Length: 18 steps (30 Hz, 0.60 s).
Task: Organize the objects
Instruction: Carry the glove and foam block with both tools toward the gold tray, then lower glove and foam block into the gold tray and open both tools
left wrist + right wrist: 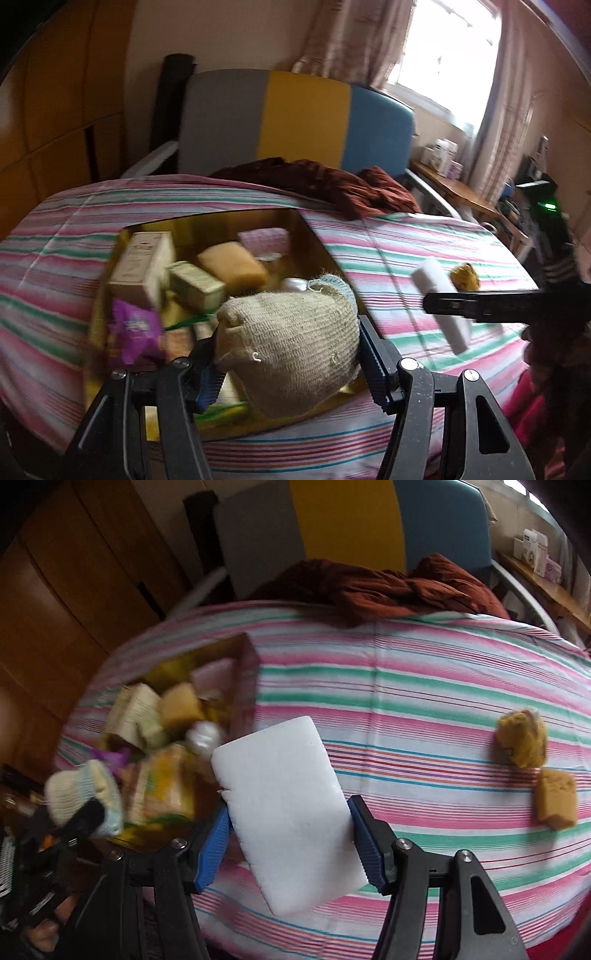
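My left gripper [288,354] is shut on a beige knitted scrub mitt [291,343] with a pale blue cuff, held over the near part of an open gold box [306,229] full of soaps, sponges and small cartons. My right gripper [290,819] is shut on a white foam sponge block [288,794], held above the striped bedsheet to the right of the box [243,657]. The white block [439,302] and right gripper also show at the right of the left wrist view. The mitt [81,794] shows at the far left of the right wrist view.
A yellow fluffy sponge [522,744] and a tan sponge [556,803] lie on the striped sheet [424,686] to the right. A rumpled dark red cloth [388,587] lies at the far end by a grey, yellow and blue headboard [295,118]. A wooden shelf [454,188] stands by the window.
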### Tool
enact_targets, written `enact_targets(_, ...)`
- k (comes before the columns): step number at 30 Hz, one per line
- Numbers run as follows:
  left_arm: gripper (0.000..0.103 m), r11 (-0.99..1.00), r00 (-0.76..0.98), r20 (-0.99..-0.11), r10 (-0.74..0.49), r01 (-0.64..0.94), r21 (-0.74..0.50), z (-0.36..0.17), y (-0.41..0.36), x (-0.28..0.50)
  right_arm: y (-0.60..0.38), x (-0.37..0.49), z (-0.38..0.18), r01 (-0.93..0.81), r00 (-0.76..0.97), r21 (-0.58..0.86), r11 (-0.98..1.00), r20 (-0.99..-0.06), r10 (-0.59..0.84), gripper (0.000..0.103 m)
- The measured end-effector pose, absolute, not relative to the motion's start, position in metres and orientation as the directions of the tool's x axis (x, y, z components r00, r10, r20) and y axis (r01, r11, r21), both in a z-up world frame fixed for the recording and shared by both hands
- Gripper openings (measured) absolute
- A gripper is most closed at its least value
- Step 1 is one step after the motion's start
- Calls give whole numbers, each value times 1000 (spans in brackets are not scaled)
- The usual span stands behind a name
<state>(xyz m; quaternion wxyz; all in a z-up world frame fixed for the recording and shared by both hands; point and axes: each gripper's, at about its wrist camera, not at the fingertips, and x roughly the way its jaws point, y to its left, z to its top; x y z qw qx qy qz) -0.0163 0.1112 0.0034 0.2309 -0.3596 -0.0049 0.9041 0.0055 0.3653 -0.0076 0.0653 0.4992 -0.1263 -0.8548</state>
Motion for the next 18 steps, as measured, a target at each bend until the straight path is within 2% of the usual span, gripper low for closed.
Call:
enact_targets(10, 64, -956, -682, -672, 290, -242, -166, -6, 31, -31, 298, -4, 0, 107, -529, 380, -919, -761, -376, 63)
enact_targets(18, 64, -947, -653, -687, 319, -243, -209, -12, 32, -35, 281, -17, -19, 107, -523, 344, -933, -779, -347, 63)
